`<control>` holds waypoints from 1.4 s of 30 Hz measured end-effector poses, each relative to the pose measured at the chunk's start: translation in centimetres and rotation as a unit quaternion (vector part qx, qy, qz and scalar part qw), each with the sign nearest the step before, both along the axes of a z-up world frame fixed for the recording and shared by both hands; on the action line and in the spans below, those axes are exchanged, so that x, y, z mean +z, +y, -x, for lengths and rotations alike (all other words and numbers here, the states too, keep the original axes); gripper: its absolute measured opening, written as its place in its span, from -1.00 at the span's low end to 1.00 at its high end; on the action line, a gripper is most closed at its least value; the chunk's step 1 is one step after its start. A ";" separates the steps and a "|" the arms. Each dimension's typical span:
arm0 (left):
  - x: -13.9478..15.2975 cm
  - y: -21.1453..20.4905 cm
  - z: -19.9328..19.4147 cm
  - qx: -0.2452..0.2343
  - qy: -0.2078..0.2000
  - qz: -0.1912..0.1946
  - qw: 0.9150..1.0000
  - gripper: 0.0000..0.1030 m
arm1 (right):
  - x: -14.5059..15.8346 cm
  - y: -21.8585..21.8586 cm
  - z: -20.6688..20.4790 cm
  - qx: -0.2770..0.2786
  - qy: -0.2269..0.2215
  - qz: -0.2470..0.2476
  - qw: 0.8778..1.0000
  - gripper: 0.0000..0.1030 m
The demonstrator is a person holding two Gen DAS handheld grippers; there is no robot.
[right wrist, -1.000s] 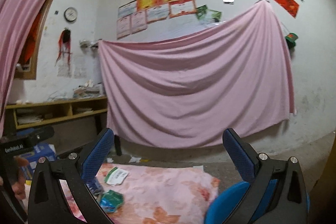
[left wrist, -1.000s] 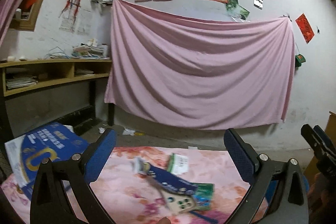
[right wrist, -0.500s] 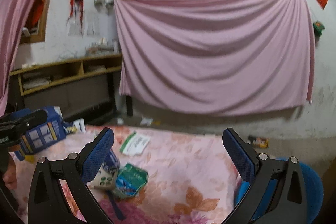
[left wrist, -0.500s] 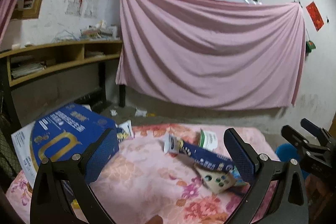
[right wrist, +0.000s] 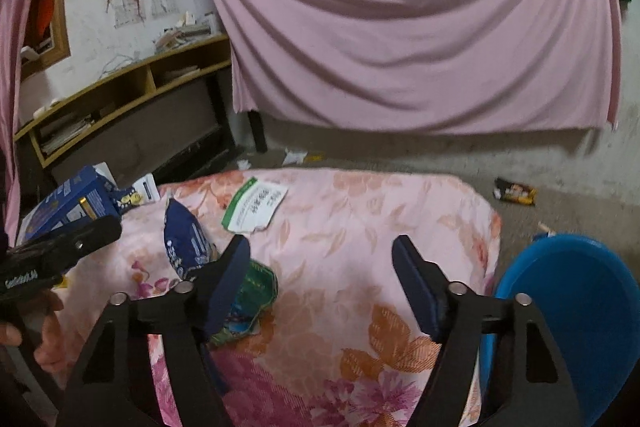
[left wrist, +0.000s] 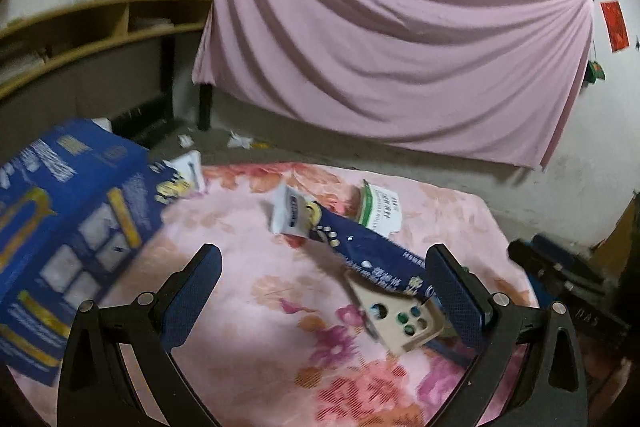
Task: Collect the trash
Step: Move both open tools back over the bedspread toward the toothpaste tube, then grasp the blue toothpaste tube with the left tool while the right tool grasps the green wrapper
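The long dark blue wrapper point(left wrist: 372, 259) is seen lying slantwise on the flowered pink cloth point(left wrist: 260, 307), its near end just beside the right finger of the wide-spread, empty left gripper point(left wrist: 320, 291), while the right gripper point(right wrist: 320, 283) is spread too.

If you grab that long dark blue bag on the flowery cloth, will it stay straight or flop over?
The long dark blue bag will probably flop: it looks like thin, creased plastic film lying flat and limp on the flowery cloth. It seems nearly empty, so likely very light. Its glossy surface may slip between the open left gripper's pads.
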State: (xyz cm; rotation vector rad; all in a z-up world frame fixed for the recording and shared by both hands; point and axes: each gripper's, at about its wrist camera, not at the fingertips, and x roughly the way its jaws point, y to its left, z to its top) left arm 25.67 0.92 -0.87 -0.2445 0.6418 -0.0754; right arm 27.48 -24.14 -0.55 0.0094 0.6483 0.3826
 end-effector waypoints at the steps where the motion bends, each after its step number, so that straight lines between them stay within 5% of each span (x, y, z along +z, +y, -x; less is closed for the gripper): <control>1: -0.1 -0.1 -0.5 0.000 0.006 0.006 1.000 0.89 | -0.2 -0.1 -0.2 0.003 0.009 -0.002 1.000 0.21; 12: -2.4 -0.9 -5.3 -0.003 0.093 0.073 0.993 0.27 | -1.3 1.0 -1.4 0.031 0.052 0.009 0.998 0.10; 20: -2.9 -0.2 -6.6 -0.005 0.109 0.117 0.987 -0.51 | -2.3 1.3 -2.2 0.052 0.086 0.006 0.995 0.10; 32: -1.9 1.7 -5.0 -0.011 0.079 0.115 0.990 -0.73 | -3.6 3.0 -2.8 0.102 0.135 -0.009 0.986 0.10; 38: -1.9 4.0 -3.2 -0.002 0.085 0.109 0.990 -0.74 | -4.0 5.2 -2.0 0.139 0.133 0.026 0.981 0.10; 42: -1.6 4.7 -1.6 -0.002 0.085 0.097 0.992 -0.75 | -4.1 6.3 -1.3 0.146 0.117 0.060 0.981 -0.23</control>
